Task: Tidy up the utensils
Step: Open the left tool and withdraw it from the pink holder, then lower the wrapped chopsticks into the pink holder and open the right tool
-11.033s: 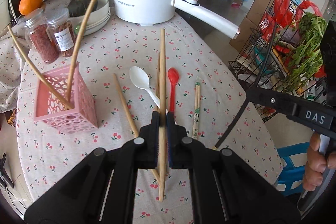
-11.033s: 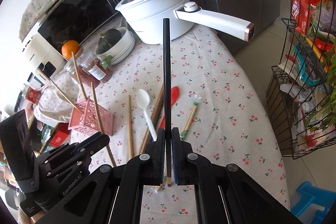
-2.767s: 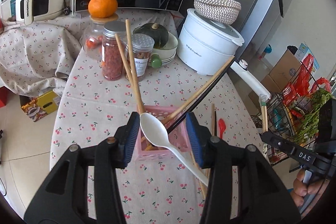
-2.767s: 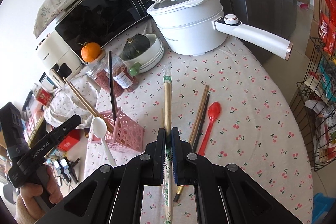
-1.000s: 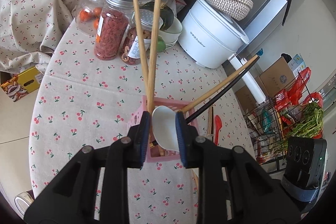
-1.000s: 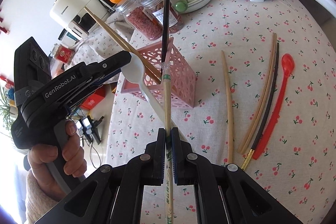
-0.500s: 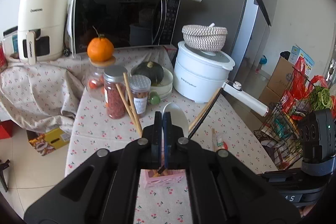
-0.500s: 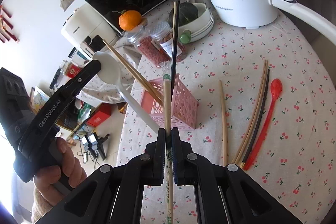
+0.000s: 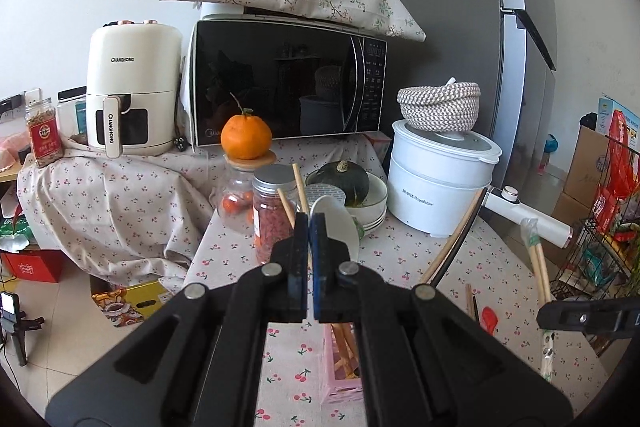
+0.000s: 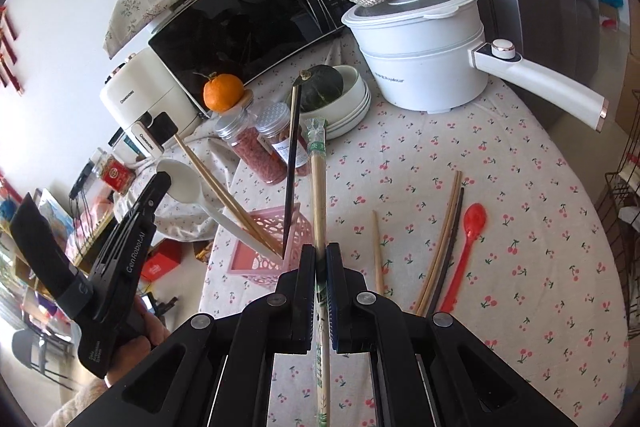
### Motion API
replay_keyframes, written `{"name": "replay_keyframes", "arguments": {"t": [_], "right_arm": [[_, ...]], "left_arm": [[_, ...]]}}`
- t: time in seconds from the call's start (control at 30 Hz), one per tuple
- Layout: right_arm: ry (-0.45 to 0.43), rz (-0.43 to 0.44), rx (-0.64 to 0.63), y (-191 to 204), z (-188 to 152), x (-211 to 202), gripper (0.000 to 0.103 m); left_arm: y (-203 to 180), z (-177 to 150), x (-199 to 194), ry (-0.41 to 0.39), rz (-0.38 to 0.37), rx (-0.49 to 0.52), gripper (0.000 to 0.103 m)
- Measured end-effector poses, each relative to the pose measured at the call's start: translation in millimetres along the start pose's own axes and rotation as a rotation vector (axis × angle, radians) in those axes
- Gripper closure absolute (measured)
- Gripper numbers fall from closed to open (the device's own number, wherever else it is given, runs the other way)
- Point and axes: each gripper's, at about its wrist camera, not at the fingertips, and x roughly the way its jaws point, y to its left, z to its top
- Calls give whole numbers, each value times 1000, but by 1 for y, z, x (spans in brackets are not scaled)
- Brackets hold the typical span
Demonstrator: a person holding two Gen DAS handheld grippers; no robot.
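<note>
Right wrist view: we lift our left tool [image 10: 162, 183], pinched empty, off the white spoon [image 10: 188, 187] newly standing in the pink basket [image 10: 300, 223], while our right tool [image 10: 319, 259] clamps wrapped chopsticks [image 10: 318, 179], next in.

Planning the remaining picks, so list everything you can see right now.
pink basket: one, pink, near table edge
white spoon: one, white, standing in the basket
basket chopsticks: four, three wooden and one black, leaning in the basket
wrapped chopsticks: one pair, wooden in a clear-green sleeve, in the right tool
loose chopsticks: at least three, wooden and black, flat on the table right of the basket
red spoon: one, red, beside them
pot: one, white, table back
jars: two, red contents, behind the basket
left tool: black, shut, beside the spoon bowl
right tool: black, shut on wrapped chopsticks
</note>
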Motion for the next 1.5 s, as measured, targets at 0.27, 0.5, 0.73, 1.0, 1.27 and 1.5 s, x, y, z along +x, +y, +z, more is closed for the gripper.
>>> {"name": "replay_keyframes", "arguments": {"t": [0.27, 0.5, 0.73, 1.0, 1.27, 1.5], "right_arm": [[-179, -24, -24, 13, 7, -10, 97], [-333, 17, -42, 48, 19, -15, 97], [-454, -8, -19, 82, 32, 14, 97], [-595, -171, -67, 97, 36, 53, 97], [-646, -237, -85, 102, 25, 83, 97], [-551, -172, -46, 95, 7, 84, 90]], "left_arm": [[-15, -14, 16, 180, -132, 65, 90], [9, 3, -12, 389, -128, -46, 58], [36, -11, -34, 480, -43, -54, 37], [77, -18, -24, 530, -21, -150, 37], [81, -16, -21, 538, -58, -187, 37], [77, -17, -22, 543, -72, -185, 37]]}}
